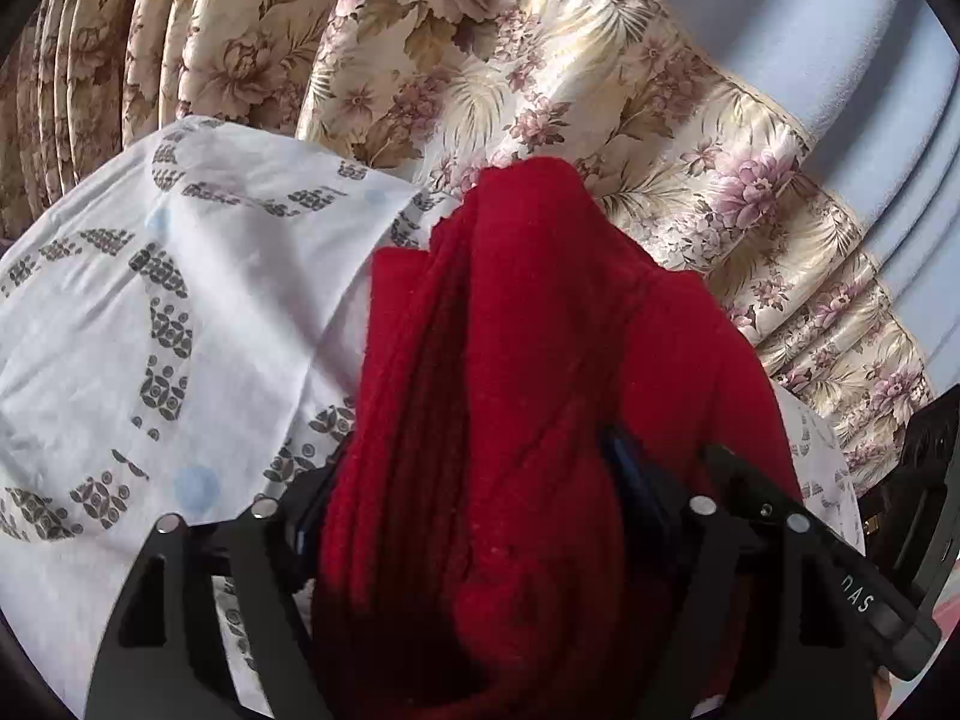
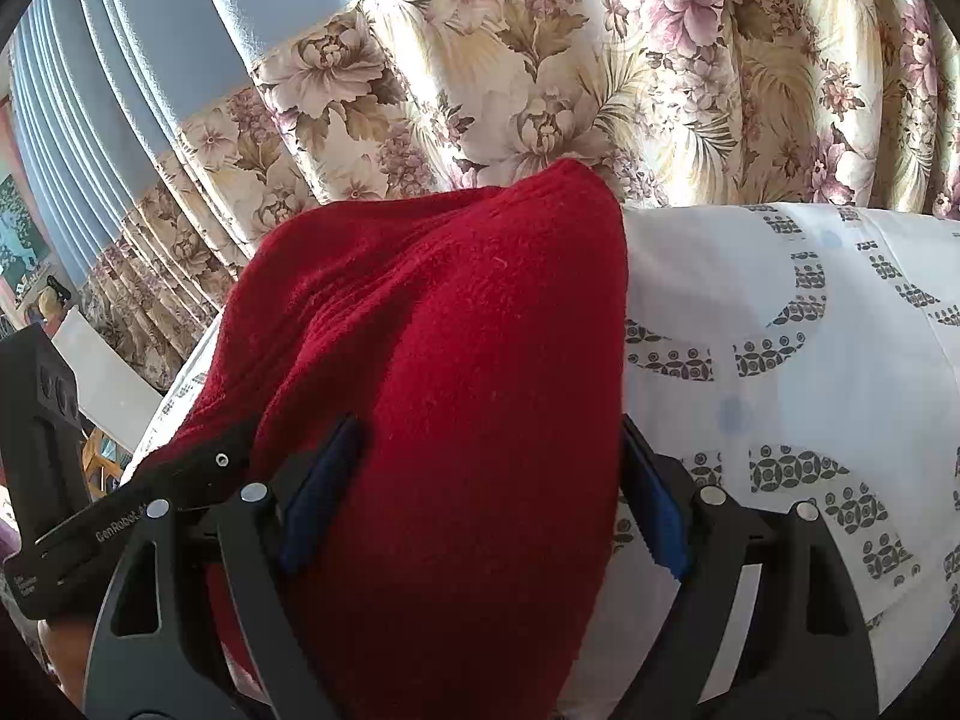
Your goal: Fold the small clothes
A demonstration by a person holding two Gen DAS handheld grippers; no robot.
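With the bunched red garment (image 2: 456,360) heaped on the patterned sheet (image 2: 810,360) and filling both my wide-spread left gripper (image 1: 480,498) and right gripper (image 2: 480,492), I can't tell if either pinches it, so lifting may drop it crumpled.

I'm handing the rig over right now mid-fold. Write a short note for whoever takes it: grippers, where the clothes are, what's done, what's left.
Left gripper: jaws wide, red knit garment bunched between them; whether the pads grip is unclear.
Right gripper: the same garment fills its wide jaws; grip likewise unclear.
Garment: bunched up, over the white patterned sheet, the floral curtain behind.
Done: garment gathered at both grippers, no neat fold visible.
Left: probably confirm both grips, spread it on the sheet, then fold.
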